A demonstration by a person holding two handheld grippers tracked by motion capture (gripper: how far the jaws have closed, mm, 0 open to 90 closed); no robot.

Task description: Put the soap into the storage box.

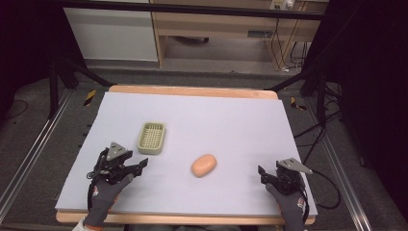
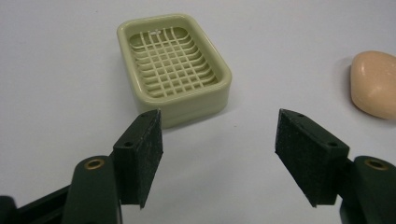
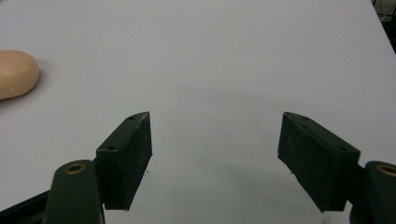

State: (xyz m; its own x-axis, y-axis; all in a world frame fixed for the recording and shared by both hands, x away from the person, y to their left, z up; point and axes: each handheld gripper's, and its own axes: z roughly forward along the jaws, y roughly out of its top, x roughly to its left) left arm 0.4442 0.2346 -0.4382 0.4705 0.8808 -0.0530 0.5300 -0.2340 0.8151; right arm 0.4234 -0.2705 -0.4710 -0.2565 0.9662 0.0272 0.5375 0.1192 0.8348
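In the high view, the peach-coloured soap bar (image 1: 203, 165) is seen lying on the pale sheet (image 1: 231, 125), a smooth rounded oval. The pale green soap dish (image 1: 152, 137) stands up and to the left of the soap bar, well apart from it. The left gripper (image 1: 140, 166) is held to the left of the soap bar, the right gripper (image 1: 262, 173) to its right; the gloved hands are cut off by the lower edge.

In the left gripper view, the jaws are spread with nothing between them. The dish's moulded lattice floor is shown, and the soap bar (image 2: 376, 84) is cut off at the edge.

In the right gripper view, the rough-faced jaws are spread over bare sheet, and the soap bar (image 3: 16, 73) is cropped at the edge.
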